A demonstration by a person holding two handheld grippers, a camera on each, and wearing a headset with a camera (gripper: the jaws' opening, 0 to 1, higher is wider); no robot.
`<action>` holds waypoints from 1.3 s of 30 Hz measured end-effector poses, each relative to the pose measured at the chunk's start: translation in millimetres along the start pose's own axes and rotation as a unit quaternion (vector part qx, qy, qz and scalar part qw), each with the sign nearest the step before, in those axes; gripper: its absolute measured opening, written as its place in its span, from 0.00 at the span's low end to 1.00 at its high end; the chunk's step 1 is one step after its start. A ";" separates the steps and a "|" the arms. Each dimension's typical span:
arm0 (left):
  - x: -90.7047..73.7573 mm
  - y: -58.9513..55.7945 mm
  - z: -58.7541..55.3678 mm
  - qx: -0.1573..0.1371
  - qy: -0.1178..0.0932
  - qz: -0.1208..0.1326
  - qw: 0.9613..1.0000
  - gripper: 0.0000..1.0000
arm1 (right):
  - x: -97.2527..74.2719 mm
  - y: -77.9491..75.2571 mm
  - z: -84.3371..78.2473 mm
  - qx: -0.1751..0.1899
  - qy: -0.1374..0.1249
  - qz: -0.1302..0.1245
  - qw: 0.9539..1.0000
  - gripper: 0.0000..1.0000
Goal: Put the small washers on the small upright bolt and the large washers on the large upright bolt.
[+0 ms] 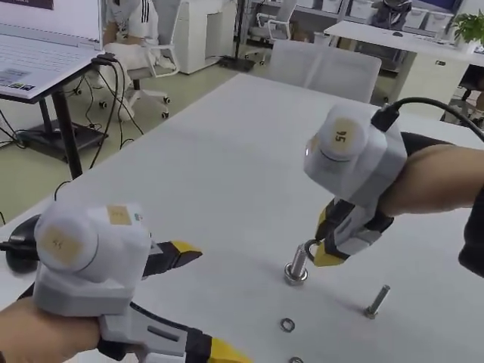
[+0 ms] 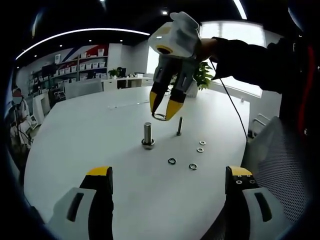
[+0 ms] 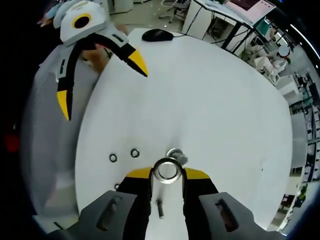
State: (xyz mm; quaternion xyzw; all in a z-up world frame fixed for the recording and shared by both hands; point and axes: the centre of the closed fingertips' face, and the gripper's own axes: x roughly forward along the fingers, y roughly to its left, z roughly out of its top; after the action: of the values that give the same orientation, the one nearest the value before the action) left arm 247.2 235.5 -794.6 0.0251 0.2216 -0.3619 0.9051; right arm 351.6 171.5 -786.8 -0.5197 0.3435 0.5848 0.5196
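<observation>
Table: stretching white and broad under the whole job.
Left gripper: hovering at the near edge, fingers spreading wide and gripping nothing.
Right gripper: hanging over the middle of the table, fingers clenching the large washer by its rim.
Large bolt: standing upright on its wide base, just below the right gripper's tips.
Small bolt: standing near the large bolt, appearing bare.
Large washer: riding flat between the fingers, close above the large bolt's top and slightly off its centre.
Small washers: four lying loose on the table near the bolts.
Step in hand: lining the large washer's hole up over the large bolt.
Next move: likely calling for a small centring shift, a straight descent over the bolt, then a release.
</observation>
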 end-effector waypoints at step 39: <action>3.3 4.5 -12.3 -0.021 0.009 -0.001 1.000 0.93 | 28.9 -13.3 -1.5 -0.002 0.022 0.030 0.999 0.23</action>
State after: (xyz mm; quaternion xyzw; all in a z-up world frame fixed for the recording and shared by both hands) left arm 247.6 239.2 -807.6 0.0096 0.2375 -0.3575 0.9031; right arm 367.1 180.4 -813.2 -0.5230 0.3687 0.5892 0.4932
